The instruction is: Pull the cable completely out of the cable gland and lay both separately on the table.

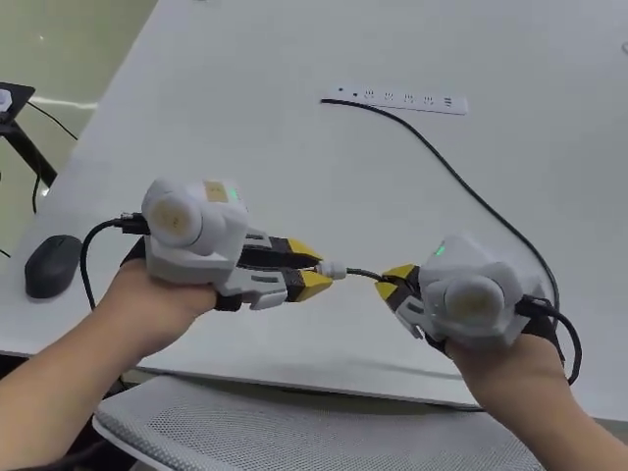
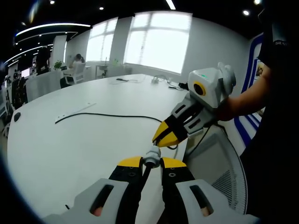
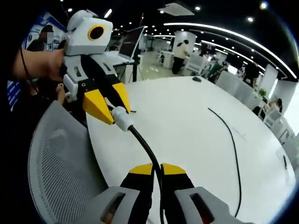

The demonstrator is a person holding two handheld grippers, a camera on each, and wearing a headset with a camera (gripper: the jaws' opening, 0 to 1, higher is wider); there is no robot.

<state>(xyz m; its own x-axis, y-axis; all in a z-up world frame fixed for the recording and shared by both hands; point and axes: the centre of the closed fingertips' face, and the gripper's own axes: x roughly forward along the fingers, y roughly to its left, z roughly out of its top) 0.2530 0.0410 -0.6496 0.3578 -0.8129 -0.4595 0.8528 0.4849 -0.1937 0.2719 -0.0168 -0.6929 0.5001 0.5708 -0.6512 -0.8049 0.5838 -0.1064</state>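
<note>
Head view, and we see the left tongs (image 1: 319,272) clamped on the white cable gland (image 1: 332,269), right tongs (image 1: 390,282) pinching the black cable (image 1: 361,274), both at the bench (image 1: 294,147) edge.

White table (image 1: 245,118), power strip (image 1: 402,99) at far side, black cord (image 1: 461,182) trailing across, dark mouse (image 1: 52,265) left

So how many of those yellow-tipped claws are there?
2. The left gripper clamps the gland, the right gripper clamps the cable, both over the near edge of the table.
</note>
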